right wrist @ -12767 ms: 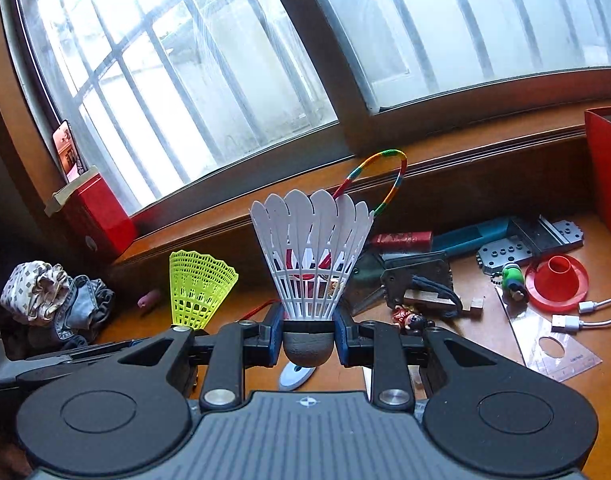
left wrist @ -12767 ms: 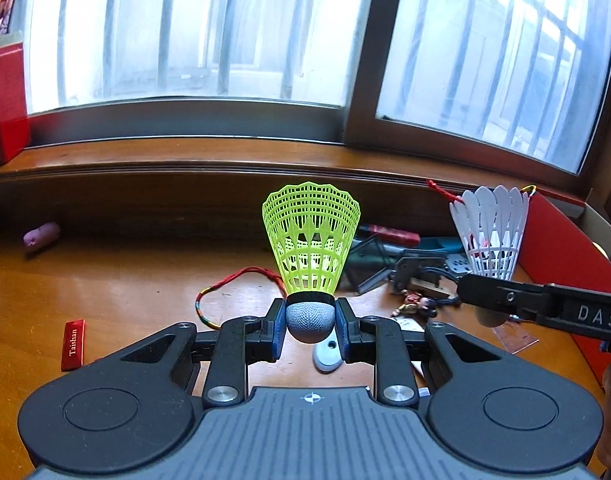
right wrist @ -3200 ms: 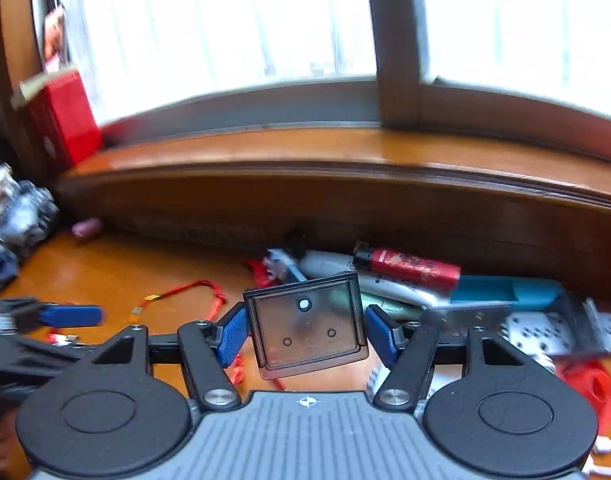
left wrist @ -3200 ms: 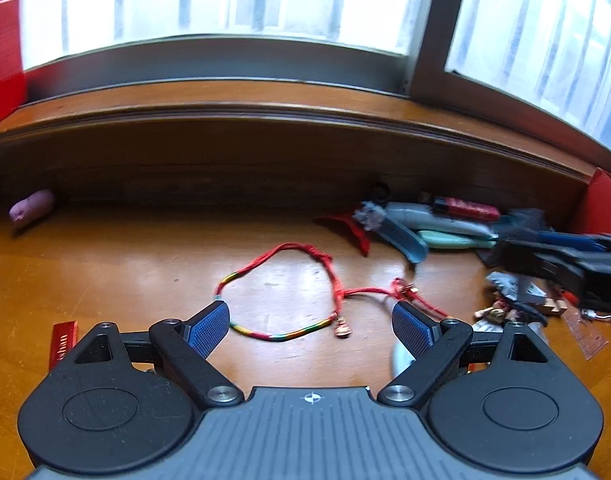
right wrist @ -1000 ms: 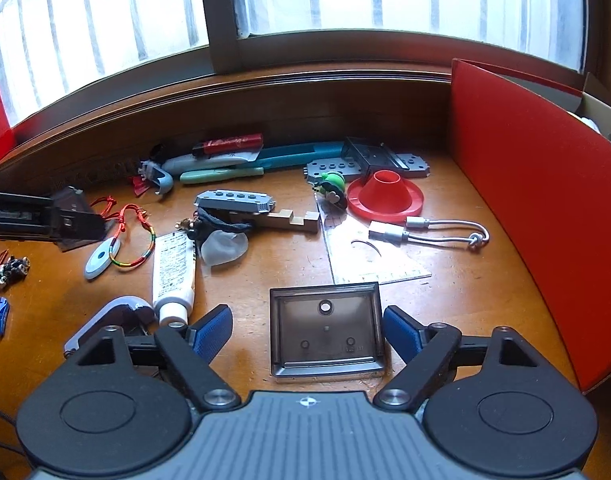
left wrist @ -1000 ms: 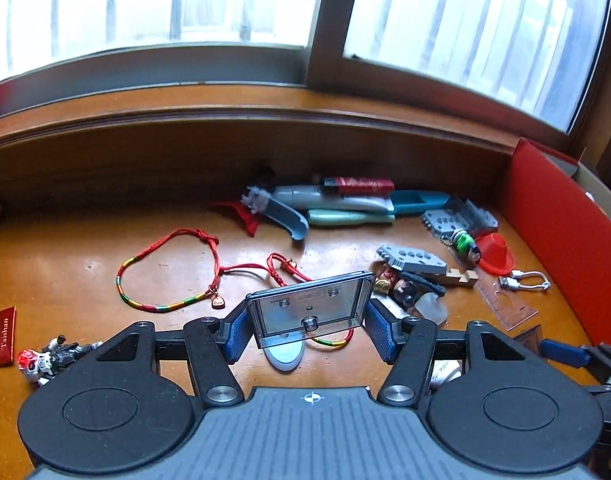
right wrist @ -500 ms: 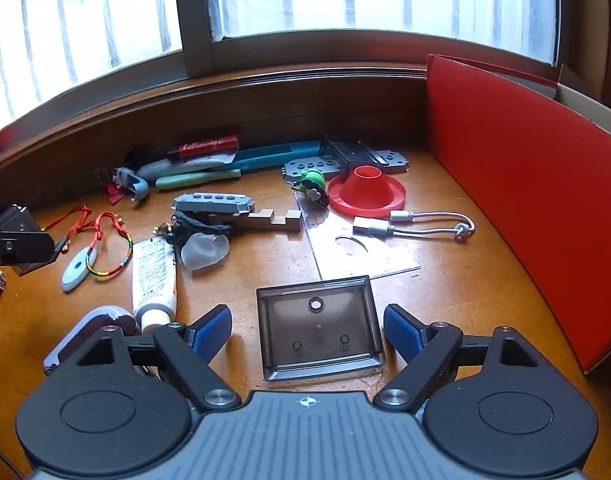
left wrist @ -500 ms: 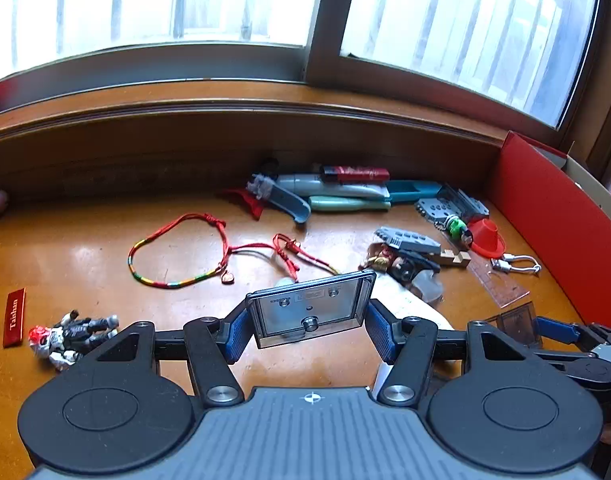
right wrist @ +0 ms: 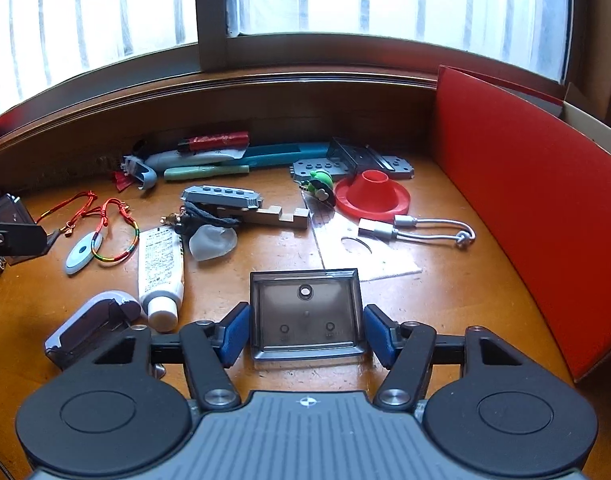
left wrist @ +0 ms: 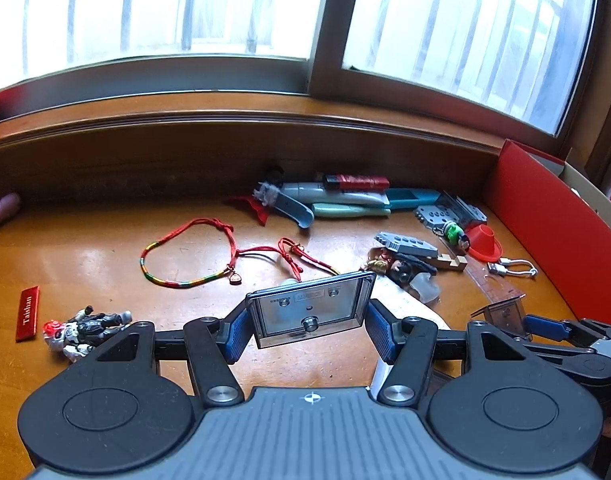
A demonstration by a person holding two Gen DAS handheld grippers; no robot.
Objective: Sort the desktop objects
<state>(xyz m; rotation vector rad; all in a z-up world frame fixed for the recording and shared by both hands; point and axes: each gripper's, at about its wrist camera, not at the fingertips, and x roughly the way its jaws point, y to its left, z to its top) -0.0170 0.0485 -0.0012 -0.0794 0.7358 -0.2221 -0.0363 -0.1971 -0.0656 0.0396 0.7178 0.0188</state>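
My left gripper [left wrist: 310, 330] is shut on a clear plastic box lid [left wrist: 311, 309] and holds it tilted above the wooden desk [left wrist: 85, 252]. My right gripper [right wrist: 305, 336] has closed in on a smoky clear plastic tray [right wrist: 305, 314], its blue pads [right wrist: 234, 334] touching or almost touching the tray's sides. I cannot tell whether the tray rests on the desk or is lifted. The right gripper also shows at the right edge of the left wrist view [left wrist: 545, 328].
On the desk lie a red string bracelet [left wrist: 193, 248], a toy figure [left wrist: 85, 326], a red tag [left wrist: 26, 312], a tube [right wrist: 161, 268], a red cone [right wrist: 371, 192], a USB cable [right wrist: 417, 228], pens and Lego plates. A red box wall [right wrist: 525, 200] stands at right.
The right gripper's jaws have closed from wide open onto the tray's sides. The left gripper has pulled back a little with the lid still in it.
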